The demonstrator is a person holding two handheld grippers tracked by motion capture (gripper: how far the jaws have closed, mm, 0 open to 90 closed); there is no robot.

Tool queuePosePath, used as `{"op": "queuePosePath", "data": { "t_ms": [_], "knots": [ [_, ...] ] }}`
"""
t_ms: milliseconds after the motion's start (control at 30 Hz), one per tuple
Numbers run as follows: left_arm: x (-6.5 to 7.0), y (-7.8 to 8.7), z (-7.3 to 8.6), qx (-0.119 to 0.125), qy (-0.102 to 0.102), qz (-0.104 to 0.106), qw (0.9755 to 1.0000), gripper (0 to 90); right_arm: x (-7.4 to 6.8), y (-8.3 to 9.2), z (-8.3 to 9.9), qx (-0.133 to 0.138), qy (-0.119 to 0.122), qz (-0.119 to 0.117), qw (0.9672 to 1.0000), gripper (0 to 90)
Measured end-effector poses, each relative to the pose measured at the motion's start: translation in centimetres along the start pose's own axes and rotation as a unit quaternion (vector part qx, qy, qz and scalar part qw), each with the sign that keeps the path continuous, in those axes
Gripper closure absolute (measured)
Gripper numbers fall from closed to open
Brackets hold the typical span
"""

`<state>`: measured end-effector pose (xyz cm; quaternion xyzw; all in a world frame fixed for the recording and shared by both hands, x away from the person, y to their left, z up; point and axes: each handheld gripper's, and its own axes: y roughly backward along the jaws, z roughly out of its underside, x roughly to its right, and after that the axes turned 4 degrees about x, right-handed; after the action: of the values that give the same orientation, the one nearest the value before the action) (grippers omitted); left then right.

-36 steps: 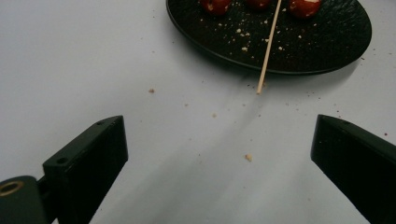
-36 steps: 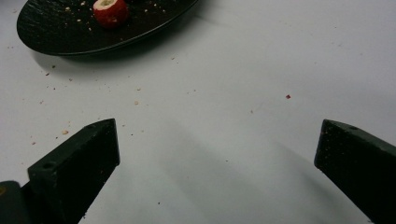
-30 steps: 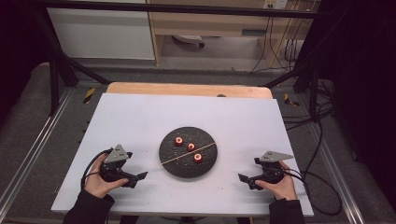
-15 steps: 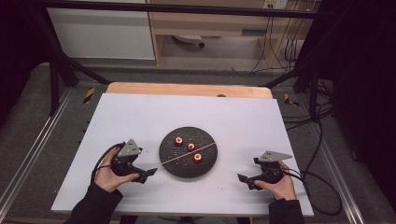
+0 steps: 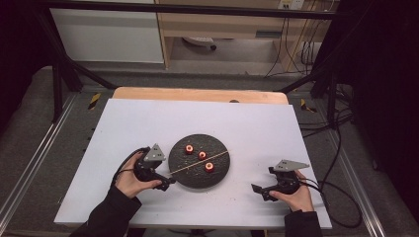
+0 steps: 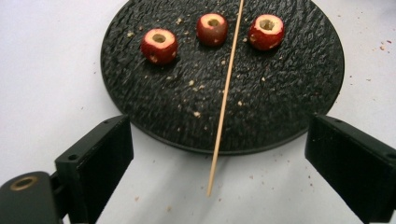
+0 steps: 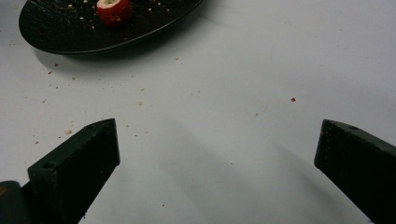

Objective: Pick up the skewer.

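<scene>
A round black plate (image 5: 220,173) (image 6: 299,88) lies mid-table with three small red cored fruits (image 5: 202,155) (image 6: 212,28) on it. A thin wooden skewer (image 5: 197,163) (image 6: 224,102) rests across the plate, its near end sticking past the rim onto the table. My left gripper (image 5: 167,182) (image 6: 219,163) sits at the plate's left edge, open, its jaws standing either side of the skewer's tip without touching it. My right gripper (image 5: 259,191) (image 7: 217,168) stays open on the table to the plate's right, nothing between its jaws. The plate's rim (image 7: 140,37) and one fruit (image 7: 114,10) show ahead of it.
Crumbs are scattered over the white table (image 5: 148,123) and plate. A wooden strip (image 5: 197,94) runs along the far edge. Black cables (image 5: 336,197) trail off at the right. Metal frame rails (image 5: 29,163) flank the table.
My left gripper has moved right, from well left of the plate up to its rim, so its jaws now straddle the skewer's end. The right gripper has stayed put.
</scene>
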<state>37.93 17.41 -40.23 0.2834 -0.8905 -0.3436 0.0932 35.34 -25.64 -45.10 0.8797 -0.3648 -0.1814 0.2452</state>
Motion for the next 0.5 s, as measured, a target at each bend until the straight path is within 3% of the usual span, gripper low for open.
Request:
{"op": "queuePosePath", "data": {
  "t_ms": [500],
  "knots": [
    [-0.2, -2.7, -1.2, -0.035, -0.007, -0.004, 0.9993, 19.6, 0.0, -0.1, 0.0, -0.003, 0.0, -0.001, 1.0, 0.7]
  ]
}}
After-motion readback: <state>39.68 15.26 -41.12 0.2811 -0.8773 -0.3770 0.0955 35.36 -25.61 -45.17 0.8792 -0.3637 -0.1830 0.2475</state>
